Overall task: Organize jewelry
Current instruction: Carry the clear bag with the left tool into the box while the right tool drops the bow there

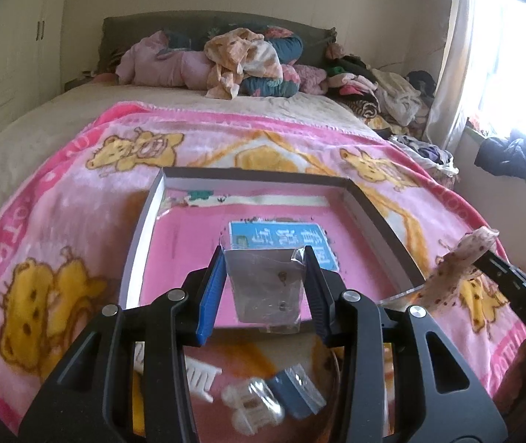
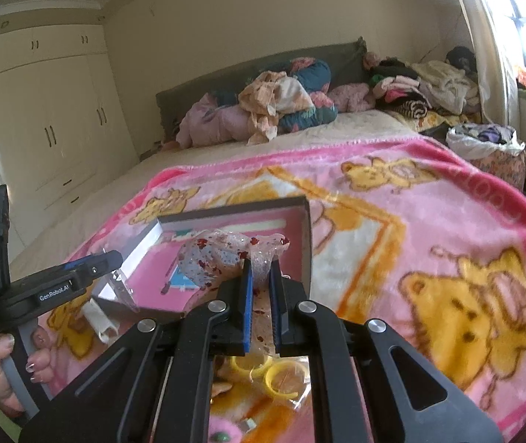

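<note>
A: While both jaws grip, which step?
B: Carrying. Left gripper (image 1: 266, 280) clamps the earring card (image 1: 268, 288); right gripper (image 2: 261, 295), nearly shut, pinches the spotted bag (image 2: 226, 254).
A: Next?
B: Box (image 1: 373, 217) just ahead — lower both, let go inside.

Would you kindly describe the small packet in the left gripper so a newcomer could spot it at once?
On the bed lies a pink bear-print blanket, and on it an open shallow box. Above the box's near edge, the left gripper pinches a clear plastic packet with a grey card holding small earrings, unlike the red-speckled bag beside it.
</note>
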`<action>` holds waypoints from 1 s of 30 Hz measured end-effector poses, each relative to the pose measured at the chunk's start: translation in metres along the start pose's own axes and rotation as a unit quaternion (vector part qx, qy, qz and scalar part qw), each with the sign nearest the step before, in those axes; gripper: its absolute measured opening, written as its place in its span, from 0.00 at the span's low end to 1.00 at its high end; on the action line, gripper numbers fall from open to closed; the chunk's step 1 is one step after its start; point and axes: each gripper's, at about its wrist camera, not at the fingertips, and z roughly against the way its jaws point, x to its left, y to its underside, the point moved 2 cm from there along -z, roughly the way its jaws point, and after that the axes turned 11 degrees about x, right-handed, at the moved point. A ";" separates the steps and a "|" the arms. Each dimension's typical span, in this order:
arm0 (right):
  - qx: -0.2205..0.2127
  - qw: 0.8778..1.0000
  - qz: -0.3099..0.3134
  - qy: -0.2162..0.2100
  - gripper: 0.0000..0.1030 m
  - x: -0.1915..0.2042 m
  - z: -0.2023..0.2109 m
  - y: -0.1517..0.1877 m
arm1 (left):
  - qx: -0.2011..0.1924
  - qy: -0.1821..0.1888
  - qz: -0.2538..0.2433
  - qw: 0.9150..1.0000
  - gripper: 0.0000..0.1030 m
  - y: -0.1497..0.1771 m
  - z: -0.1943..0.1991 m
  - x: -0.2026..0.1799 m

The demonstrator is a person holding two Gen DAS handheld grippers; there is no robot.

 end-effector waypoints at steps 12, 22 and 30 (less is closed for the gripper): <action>0.003 1.000 0.016 0.014 0.08 -0.001 -0.028 -0.035 | 0.009 -0.022 -0.001 1.000 0.31 -0.019 -0.028 0.010; 0.048 0.997 0.049 0.019 0.08 0.013 -0.074 -0.047 | 0.022 -0.034 -0.003 0.999 0.31 -0.027 -0.053 0.015; 0.092 0.994 0.047 0.027 0.08 0.015 -0.106 -0.042 | 0.034 -0.035 0.001 0.999 0.32 -0.025 -0.066 0.023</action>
